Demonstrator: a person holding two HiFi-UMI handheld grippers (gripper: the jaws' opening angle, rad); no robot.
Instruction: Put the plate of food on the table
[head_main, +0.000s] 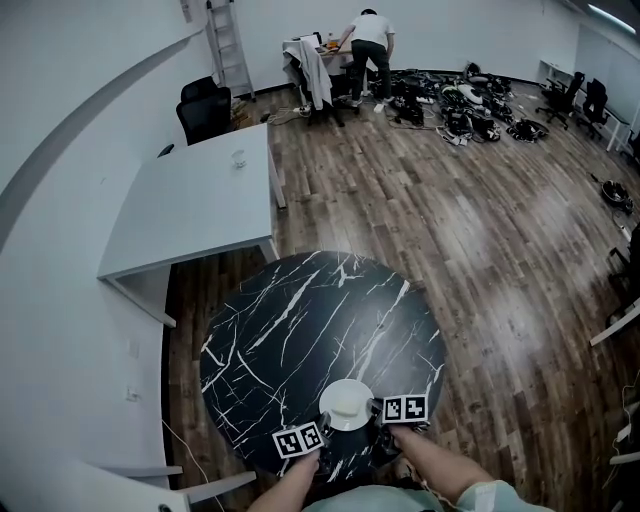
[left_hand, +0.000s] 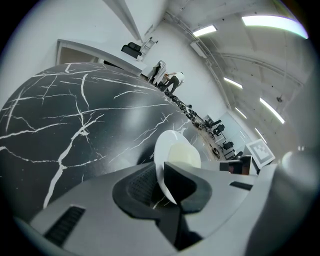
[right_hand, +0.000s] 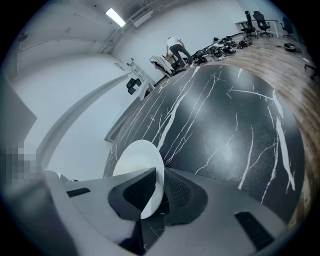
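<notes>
The left gripper (left_hand: 162, 186) and right gripper (right_hand: 159, 192) each pinch a rim of the round white plate (head_main: 346, 405) with its pale mound of food (left_hand: 184, 155), at the near edge of the round black white-veined marble table (head_main: 300, 330); set-down step, I'd say, next needing both jaws eased apart

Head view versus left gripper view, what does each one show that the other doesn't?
Only the head view shows the wearer's forearms and the white desk with its whole top. Only the left gripper view shows the left gripper with its jaws shut on the rim of the plate, plus the ceiling lights. Both show the plate with its pale food, the black marble table and a person bending far across the room.
</notes>
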